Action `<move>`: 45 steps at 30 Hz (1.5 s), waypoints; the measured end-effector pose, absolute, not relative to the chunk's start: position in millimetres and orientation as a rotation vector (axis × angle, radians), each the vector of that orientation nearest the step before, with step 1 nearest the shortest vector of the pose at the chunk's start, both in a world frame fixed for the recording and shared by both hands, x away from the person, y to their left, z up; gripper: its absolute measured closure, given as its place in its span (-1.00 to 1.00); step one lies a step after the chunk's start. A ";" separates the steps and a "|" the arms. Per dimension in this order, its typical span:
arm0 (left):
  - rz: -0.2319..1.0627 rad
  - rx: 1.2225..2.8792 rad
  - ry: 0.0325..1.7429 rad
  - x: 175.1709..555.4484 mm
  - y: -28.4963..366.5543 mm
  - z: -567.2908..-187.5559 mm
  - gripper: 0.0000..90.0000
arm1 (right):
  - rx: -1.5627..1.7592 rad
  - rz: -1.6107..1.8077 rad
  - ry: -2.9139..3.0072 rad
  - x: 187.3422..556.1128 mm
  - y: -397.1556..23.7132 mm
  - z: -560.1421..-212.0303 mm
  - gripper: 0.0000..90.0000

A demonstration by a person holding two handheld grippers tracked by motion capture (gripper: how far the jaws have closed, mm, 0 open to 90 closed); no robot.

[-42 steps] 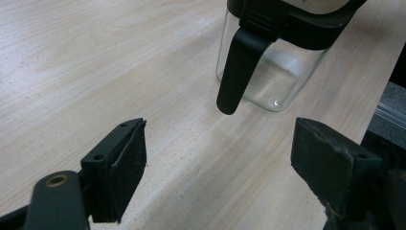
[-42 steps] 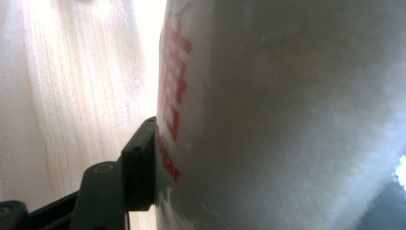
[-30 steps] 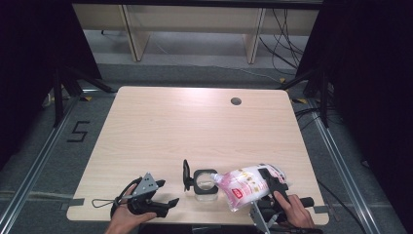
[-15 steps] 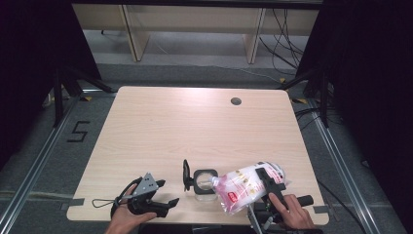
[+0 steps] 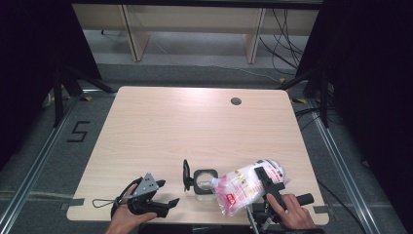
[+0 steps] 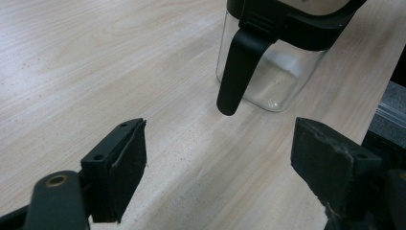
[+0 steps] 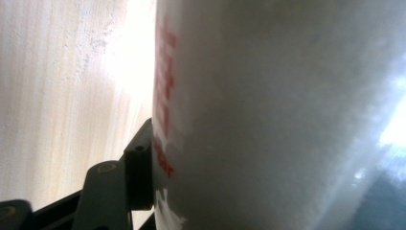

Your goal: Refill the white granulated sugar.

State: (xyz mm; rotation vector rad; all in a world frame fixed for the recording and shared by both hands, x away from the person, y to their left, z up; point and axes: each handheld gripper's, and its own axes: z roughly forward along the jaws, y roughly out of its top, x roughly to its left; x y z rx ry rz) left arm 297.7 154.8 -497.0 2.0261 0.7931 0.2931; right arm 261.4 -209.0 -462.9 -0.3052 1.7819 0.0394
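A: Item one, table (image 5: 160, 126): pale wood-grain top, showing matt and smooth.
B: Jar (image 6: 268, 72): clear glossy glass, wearing a black matt plastic lid (image 6: 292, 19).
A: Bag (image 5: 243, 187): glossy translucent plastic film, carrying red print.
B: Left gripper (image 6: 218, 158): pads looking black, matt, slightly rough.

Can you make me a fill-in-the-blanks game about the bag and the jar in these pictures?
1. The right claw is shut on a white plastic ____.
2. The glass jar on the wooden table has its black lid flipped ____.
3. The left claw is ____, with nothing between its jaws.
4. The red writing is printed on the ____.

Missing words: bag; open; open; bag
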 end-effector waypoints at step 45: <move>0.290 2.008 0.800 297.4 153.6 -497.5 -0.57 | -0.389 -0.034 1.722 263.6 -204.1 -455.4 -0.10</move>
